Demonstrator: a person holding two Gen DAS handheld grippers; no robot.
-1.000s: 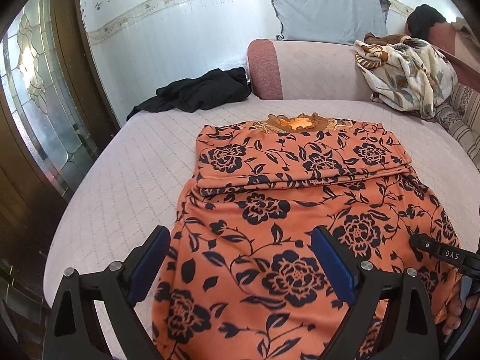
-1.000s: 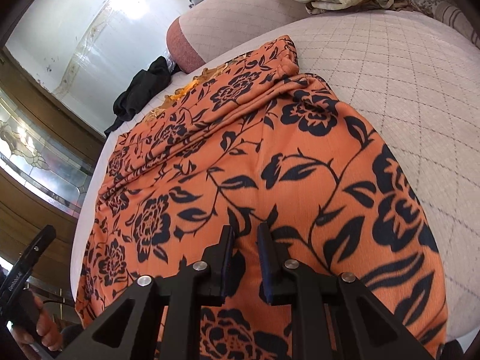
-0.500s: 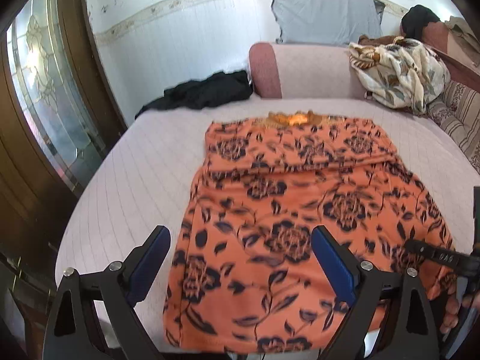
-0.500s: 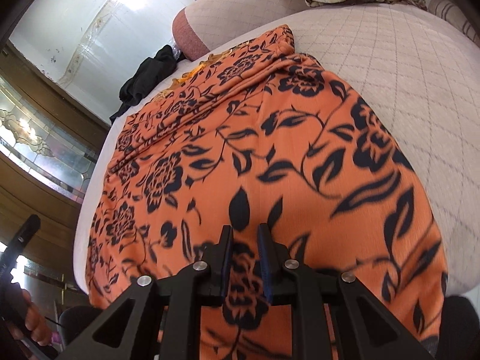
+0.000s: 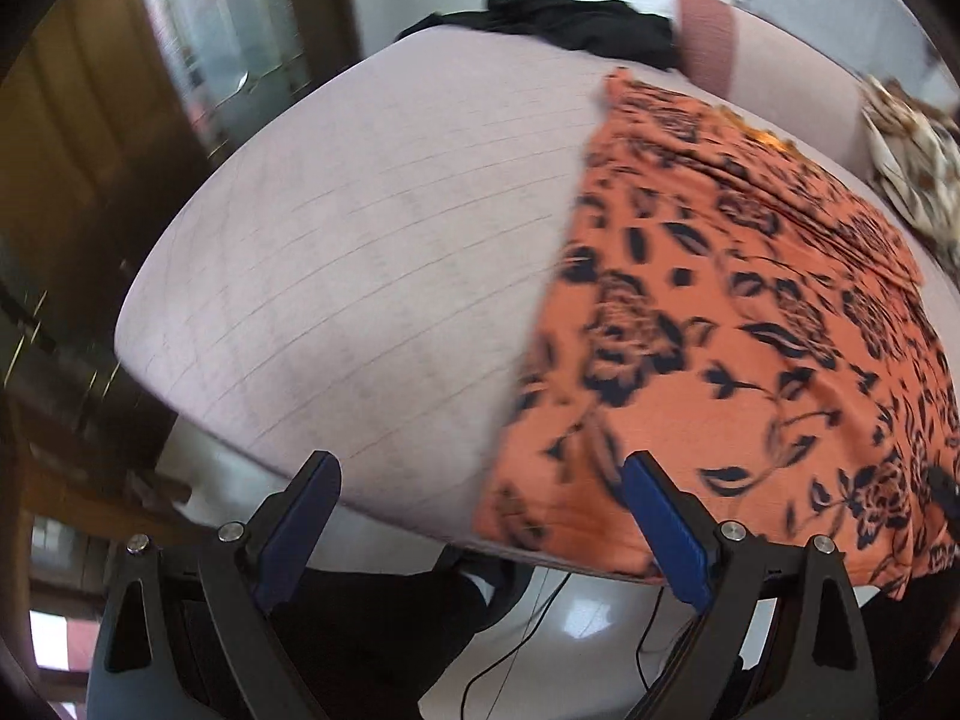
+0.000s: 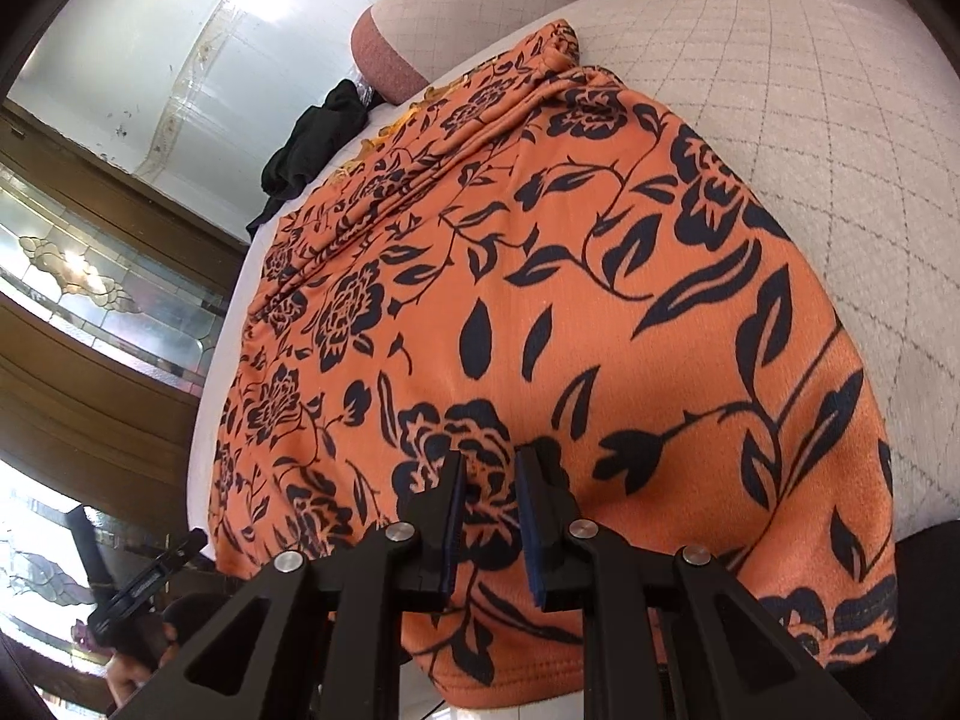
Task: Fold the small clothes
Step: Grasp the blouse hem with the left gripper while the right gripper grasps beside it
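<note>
An orange garment with a dark floral print [image 5: 720,312] lies spread flat on the pale quilted bed [image 5: 360,240], its hem hanging over the near edge. My left gripper [image 5: 477,462] is wide open at that edge, with the garment's near left hem corner just inside its right finger [image 5: 660,528]. Nothing sits between the pads. In the right wrist view my right gripper [image 6: 492,456] hovers over the garment [image 6: 540,300] close to the hem. Its jaws stand a narrow gap apart, with flat cloth showing through and no fold pinched.
A black cloth [image 5: 570,24] lies at the bed's far left beside a pink bolster [image 5: 708,30]. A cream floral cloth [image 5: 912,162] is heaped at the far right. Wood and glass doors stand to the left. Cables run across the tiled floor [image 5: 540,630] below the bed's edge.
The left gripper has swung left and down to the garment's near left corner, and its view is now blurred. The right gripper has drawn back toward the hem, its jaw gap unchanged.
</note>
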